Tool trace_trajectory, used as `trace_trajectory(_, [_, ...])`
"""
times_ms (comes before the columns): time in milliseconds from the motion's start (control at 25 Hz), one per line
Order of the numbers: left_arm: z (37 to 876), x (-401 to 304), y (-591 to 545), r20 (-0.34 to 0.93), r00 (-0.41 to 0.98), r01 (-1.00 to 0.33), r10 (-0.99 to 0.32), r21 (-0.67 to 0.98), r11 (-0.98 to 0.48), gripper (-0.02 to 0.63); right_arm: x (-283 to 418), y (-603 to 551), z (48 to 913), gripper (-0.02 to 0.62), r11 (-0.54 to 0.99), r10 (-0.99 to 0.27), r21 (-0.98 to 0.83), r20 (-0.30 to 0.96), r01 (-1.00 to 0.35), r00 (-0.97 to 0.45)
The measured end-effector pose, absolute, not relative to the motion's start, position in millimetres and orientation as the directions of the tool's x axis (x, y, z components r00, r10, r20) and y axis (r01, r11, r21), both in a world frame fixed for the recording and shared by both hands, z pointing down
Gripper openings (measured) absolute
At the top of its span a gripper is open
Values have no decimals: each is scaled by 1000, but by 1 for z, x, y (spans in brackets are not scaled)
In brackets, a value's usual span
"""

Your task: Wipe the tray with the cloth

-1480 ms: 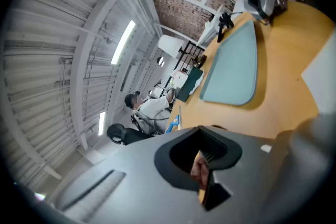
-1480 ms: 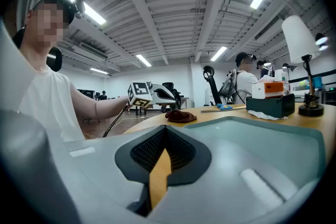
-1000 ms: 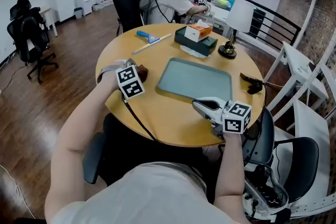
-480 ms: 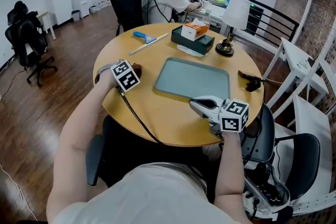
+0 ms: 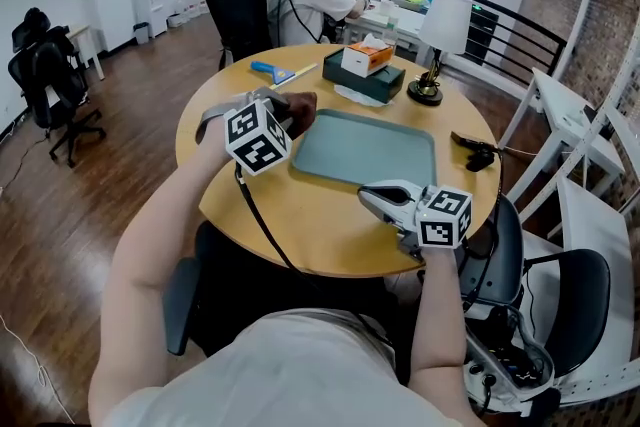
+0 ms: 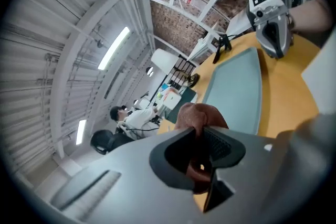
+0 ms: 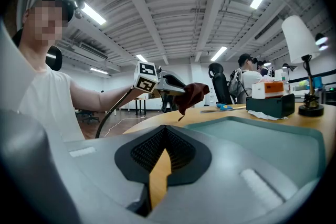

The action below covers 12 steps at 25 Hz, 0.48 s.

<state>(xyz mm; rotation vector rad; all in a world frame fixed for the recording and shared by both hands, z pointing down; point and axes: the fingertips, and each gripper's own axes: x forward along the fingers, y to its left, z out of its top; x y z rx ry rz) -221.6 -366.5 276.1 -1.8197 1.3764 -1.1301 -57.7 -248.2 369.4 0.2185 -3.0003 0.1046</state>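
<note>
The left tool (image 5: 284,104) (image 6: 202,136) hovers over the round counter (image 5: 300,210), off the tray's 10 o'clock corner. Its jaws are closing on the brown cloth (image 5: 300,104) (image 6: 198,114), which is bunched between them and pokes out past the tips. In the right gripper view the cloth (image 7: 193,94) hangs from that tool, clear of the wood. The grey-green tray (image 5: 365,150) lies flat in the middle of the counter. At its 6 o'clock edge the right tool (image 5: 374,198) (image 7: 164,145) rests low on the counter, pointing across the tray's near rim; its jaws are drawn together to a thin slit with nothing in them. Beyond the tray, at 12 o'clock, stands a tissue box (image 5: 362,58) on a dark case, and at 1 o'clock a desk lamp (image 5: 432,45).
</note>
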Motion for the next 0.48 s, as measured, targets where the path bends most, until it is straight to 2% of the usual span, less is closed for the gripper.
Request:
trace_trajectory(240, [334, -170, -375, 479, 223, -351, -849, -773, -529, 58, -58, -248, 368, 2, 987, -139, -58, 136, -148, -981])
trace_trajectory(480, [374, -160, -380, 587, 239, -276, -774, -723, -633, 58, -58, -247, 369, 2, 987, -137, -60, 138, -147, -981])
